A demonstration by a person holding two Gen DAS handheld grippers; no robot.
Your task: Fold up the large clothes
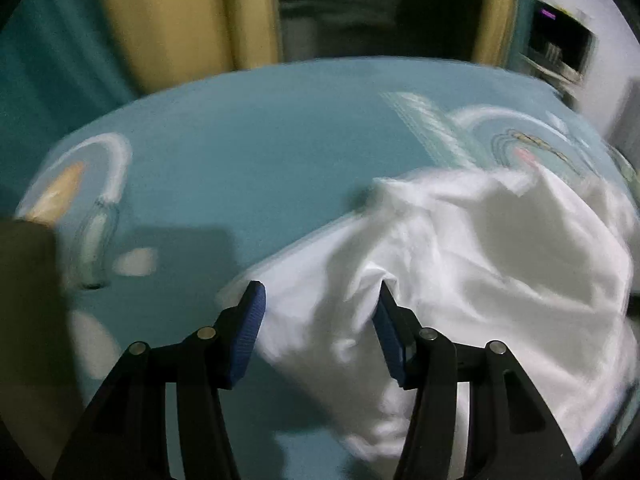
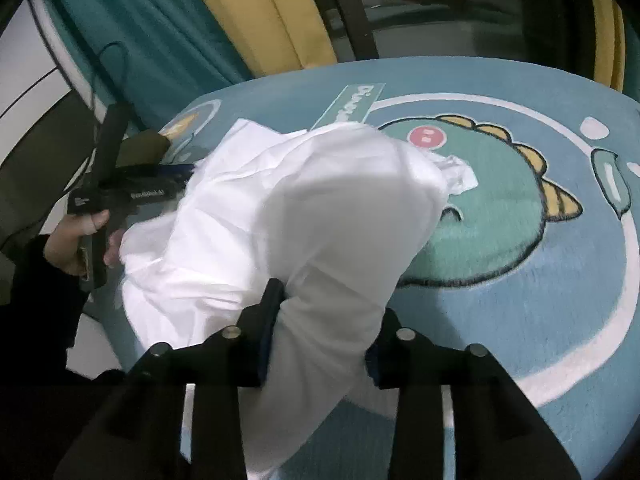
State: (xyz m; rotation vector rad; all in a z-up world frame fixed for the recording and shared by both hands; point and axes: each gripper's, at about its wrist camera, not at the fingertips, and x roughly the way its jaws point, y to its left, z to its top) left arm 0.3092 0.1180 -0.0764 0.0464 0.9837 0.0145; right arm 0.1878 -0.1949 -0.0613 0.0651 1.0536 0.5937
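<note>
Right gripper (image 2: 326, 320) jaws apart around a bunched white garment (image 2: 304, 216), grip unclear | left gripper (image 1: 320, 304) spread wide, one pad touching cloth | garment heaped on dinosaur rug (image 2: 540, 300) | folding barely begun, no neat fold yet

We see one white garment (image 1: 460, 248), thin plain fabric, crumpled and bunched, not folded flat. In the right wrist view it (image 2: 288, 216) rises in a rounded, draped hump with wrinkled edges spilling out at its far side, over a blue surface.
</note>
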